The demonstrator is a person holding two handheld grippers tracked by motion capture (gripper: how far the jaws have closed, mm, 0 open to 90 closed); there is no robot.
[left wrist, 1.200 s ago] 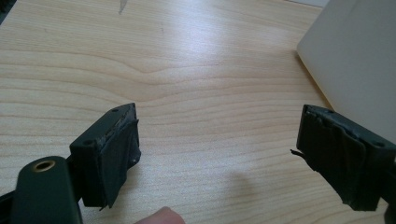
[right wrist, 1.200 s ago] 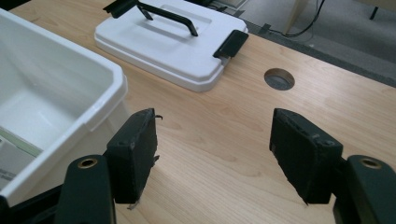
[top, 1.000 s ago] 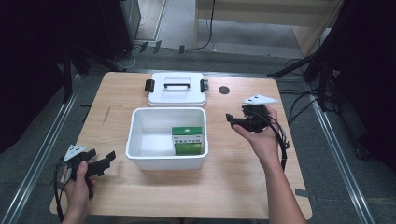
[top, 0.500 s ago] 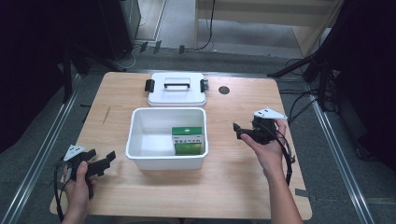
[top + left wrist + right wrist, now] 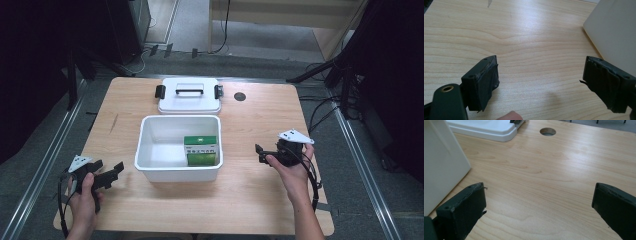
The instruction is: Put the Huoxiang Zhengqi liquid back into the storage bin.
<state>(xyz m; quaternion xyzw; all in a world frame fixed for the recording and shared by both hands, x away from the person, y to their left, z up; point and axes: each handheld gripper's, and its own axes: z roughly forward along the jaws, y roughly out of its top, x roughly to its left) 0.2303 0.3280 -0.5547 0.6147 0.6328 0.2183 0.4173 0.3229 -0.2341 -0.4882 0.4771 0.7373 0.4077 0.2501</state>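
While box (image 5: pixel 201 150) sits in bin (image 5: pixel 150 145), lid (image 5: pixel 189 102) off, behind. Both grippers (image 5: pixel 111 173) (image 5: pixel 260 154) wide apart, empty. Probably closing left.

White bin (image 5: pixel 150 150), green box (image 5: pixel 201 151), white lid (image 5: pixel 189 102), pale wood table (image 5: pixel 260 195)

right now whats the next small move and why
Probably reach the right hand-held gripper toward the lid to pick it up by its handle: the bin sits open with a green box inside, the lid lies behind it, and both grippers are open and empty.
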